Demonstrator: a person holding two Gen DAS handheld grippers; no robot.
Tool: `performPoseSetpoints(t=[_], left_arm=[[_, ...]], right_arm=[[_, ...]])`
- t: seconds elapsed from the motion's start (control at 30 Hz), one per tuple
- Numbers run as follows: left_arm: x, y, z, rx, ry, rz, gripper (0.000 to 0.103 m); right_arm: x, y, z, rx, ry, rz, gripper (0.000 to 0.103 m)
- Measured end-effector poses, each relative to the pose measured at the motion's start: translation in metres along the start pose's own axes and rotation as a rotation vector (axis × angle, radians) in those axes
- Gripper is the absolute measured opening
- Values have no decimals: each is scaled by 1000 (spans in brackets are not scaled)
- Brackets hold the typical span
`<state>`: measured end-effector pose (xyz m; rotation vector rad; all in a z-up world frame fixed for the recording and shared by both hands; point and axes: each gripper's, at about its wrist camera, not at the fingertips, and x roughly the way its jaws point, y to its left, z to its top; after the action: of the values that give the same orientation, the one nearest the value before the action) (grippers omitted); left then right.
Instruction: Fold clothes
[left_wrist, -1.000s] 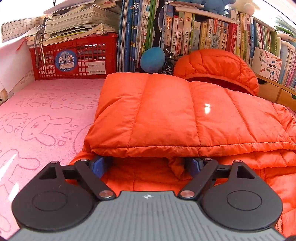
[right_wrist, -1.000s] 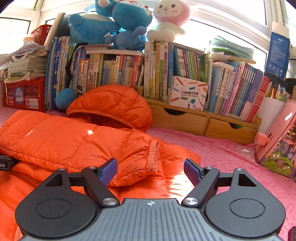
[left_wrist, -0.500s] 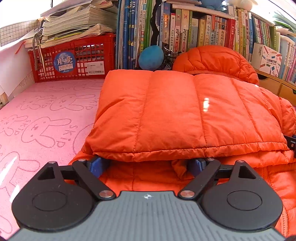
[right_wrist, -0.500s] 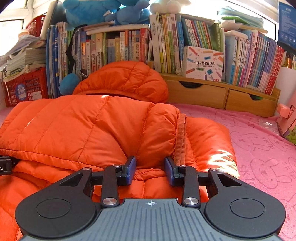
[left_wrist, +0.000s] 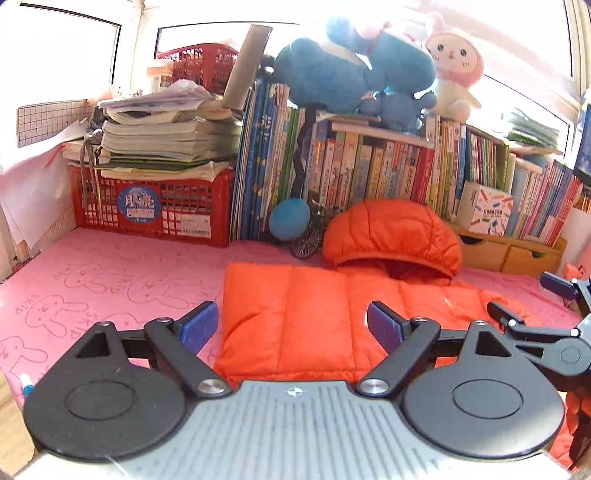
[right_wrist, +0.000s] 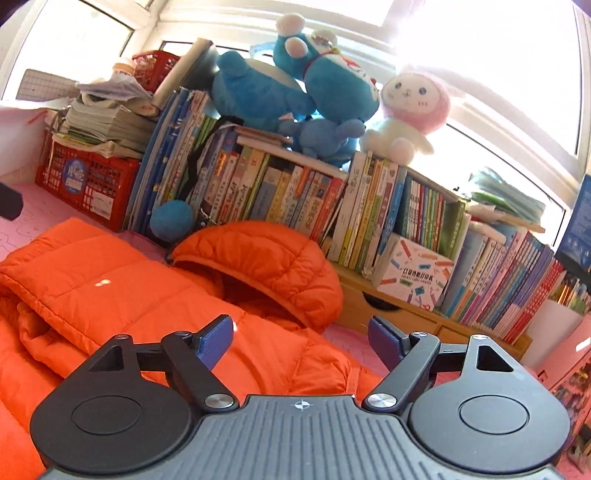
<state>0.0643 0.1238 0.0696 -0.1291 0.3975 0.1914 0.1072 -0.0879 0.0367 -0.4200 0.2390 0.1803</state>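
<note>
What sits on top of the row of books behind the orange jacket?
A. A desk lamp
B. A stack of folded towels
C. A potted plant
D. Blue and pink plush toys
D: blue plush toys and a pink-and-white plush toy sit along the top of the row of books, behind the orange jacket.
</note>
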Motion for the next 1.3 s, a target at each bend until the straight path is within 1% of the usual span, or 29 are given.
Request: performPoseSetpoints(t=[0.03, 0.1, 0.17, 0.2, 0.3, 0.43, 0.53, 0.63, 0.7, 0.77, 0.87, 0.9, 0.93, 1.0, 1.07, 1.13, 1.2, 1.3], left_arm=[[6, -1, 5, 3, -36, 30, 94], [33, -9, 4, 36, -55, 151, 94], [63, -14, -3, 63, -11, 203, 93], [78, -12, -8, 66, 34, 212, 93], [105, -6, -27, 53, 118, 219, 93], [115, -3, -48, 57, 156, 200, 93], [118, -2, -51, 48, 185, 184, 94], [121, 3, -52, 18, 211, 164, 95], [123, 6, -52, -2, 225, 153, 96], [124, 8, -52, -16, 233, 145, 96], [124, 9, -53, -22, 238, 147, 96], [125, 9, -52, -20, 240, 154, 97], [125, 9, -52, -17, 242, 161, 97], [126, 9, -52, -16, 248, 169, 98], [128, 9, -52, -12, 256, 174, 98], [129, 9, -51, -12, 260, 180, 98], [129, 10, -51, -19, 263, 177, 98], [130, 11, -51, -23, 264, 173, 98]], right_arm=[[2, 4, 5, -18, -13, 2, 82], [8, 12, 11, -38, -13, 17, 82], [12, 20, 16, -58, -12, 23, 82], [14, 24, 17, -69, -12, 26, 82], [18, 31, 18, -90, -9, 35, 83], [25, 38, 16, -114, 0, 38, 83], [33, 44, 16, -116, 8, 48, 83], [40, 53, 20, -95, 11, 78, 84], [47, 60, 26, -59, 11, 110, 84], [56, 65, 33, 13, 20, 169, 84], [77, 68, 35, 156, 73, 266, 84], [85, 69, 32, 191, 101, 275, 84], [93, 70, 27, 211, 134, 272, 84], [105, 69, 11, 226, 189, 236, 85], [110, 59, -2, 266, 220, 212, 86], [108, 49, -7, 253, 222, 143, 86], [104, 39, -15, 201, 212, 49, 86], [99, 7, -32, 222, 235, -60, 85]])
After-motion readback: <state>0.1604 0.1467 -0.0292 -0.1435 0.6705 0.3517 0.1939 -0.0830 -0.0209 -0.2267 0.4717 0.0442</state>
